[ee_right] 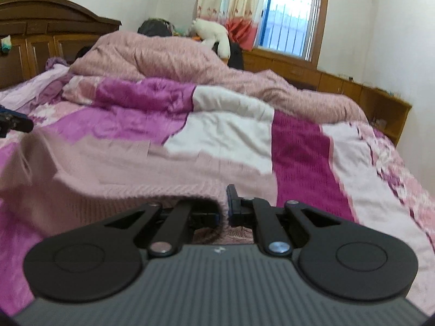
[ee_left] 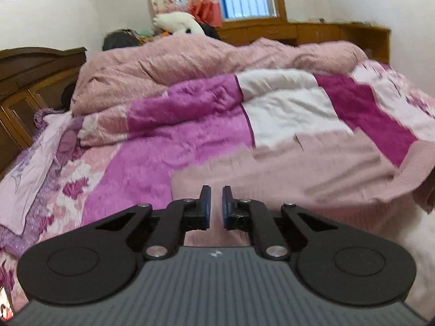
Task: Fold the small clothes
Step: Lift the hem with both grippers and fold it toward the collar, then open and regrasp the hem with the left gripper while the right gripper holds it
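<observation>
Holding the near hem of the pink knit garment (ee_right: 122, 168) is where we stand, and the fold ahead turns on how that hem lies. It runs crosswise between our two tools, roughly along the near edge of the bed, while the body of the garment stretches away from us over the patchwork blanket (ee_left: 163, 163) toward the heaped pink quilt (ee_left: 217, 54) at the far side. Our right gripper (ee_right: 224, 206) is narrow and clamped on the hem's right end: the knit edge drapes over one finger and tucks down between the two. Our left gripper (ee_left: 216, 203) also shows its fingers drawn almost together. Its own view does not show plainly what sits between the pads, but pink knit fills the space just beneath them. In the right wrist view the garment's left corner rises up to that tool at the picture's left edge, so we judge it pinched there too. Between the two grips the hem sags a little and lifts clear of the blanket. Neither hand is nearer the work, since each has its own corner. We judge the coming move to be a carry straight ahead, both hands together, laying the hem over the far part of the garment. The main risk is the two ends travelling unevenly and skewing the crease.
</observation>
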A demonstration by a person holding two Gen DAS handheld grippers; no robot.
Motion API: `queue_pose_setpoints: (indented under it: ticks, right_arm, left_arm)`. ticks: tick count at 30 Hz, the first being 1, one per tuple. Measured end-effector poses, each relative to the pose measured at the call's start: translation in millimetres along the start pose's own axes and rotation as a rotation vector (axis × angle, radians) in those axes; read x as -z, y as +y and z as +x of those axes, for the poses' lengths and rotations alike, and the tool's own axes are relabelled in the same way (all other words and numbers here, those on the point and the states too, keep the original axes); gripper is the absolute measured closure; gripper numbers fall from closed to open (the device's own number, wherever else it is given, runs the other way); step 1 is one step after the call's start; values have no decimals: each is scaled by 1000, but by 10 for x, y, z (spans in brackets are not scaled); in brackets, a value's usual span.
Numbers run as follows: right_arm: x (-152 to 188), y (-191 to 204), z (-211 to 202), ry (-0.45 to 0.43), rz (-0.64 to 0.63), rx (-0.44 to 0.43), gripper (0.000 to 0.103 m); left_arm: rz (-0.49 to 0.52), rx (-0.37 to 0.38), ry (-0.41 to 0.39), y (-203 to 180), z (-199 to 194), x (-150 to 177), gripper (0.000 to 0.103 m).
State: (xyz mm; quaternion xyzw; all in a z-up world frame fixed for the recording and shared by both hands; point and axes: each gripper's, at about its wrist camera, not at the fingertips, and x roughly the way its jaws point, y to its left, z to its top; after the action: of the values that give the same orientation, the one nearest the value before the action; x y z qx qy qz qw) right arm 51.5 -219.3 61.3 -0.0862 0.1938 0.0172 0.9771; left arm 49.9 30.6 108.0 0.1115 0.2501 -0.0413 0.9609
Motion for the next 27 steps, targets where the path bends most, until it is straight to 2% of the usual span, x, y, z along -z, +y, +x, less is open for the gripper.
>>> queue_pose_setpoints:
  ticks: [3, 5, 9, 13, 16, 20, 21, 23, 24, 25, 27]
  right_arm:
    - [-196, 7, 218, -22, -15, 3, 95]
    - [-319, 44, 385, -42, -38, 16, 95]
    - [-419, 105, 713, -22, -69, 23, 95]
    - [-246, 136, 850, 45, -63, -4, 95]
    - [-15, 134, 768, 85, -46, -14, 95]
    - [257, 86, 646, 140, -19, -8, 95]
    - [318, 60, 620, 155, -8, -5, 95]
    - [398, 23, 599, 177, 6, 4, 95]
    - [422, 14, 606, 185, 9, 8, 95]
    - [453, 2, 605, 195, 16, 13, 95]
    - [492, -21, 611, 212, 33, 16, 95]
  left_arm:
    - [-26, -27, -45, 67, 211, -277, 94]
    - [-52, -42, -47, 120, 380, -457, 94]
    - [-85, 5, 33, 227, 717, -586, 94]
    - [-51, 39, 148, 270, 894, -333, 93]
    - [-5, 74, 223, 331, 919, -60, 93]
    - [7, 148, 334, 467, 855, 245, 92]
    - [18, 165, 347, 494, 814, 299, 86]
    - [42, 197, 353, 513, 703, 382, 64]
    - [59, 213, 351, 512, 635, 407, 42]
    - [81, 225, 342, 498, 558, 429, 26]
    - [141, 254, 311, 435, 406, 454, 22]
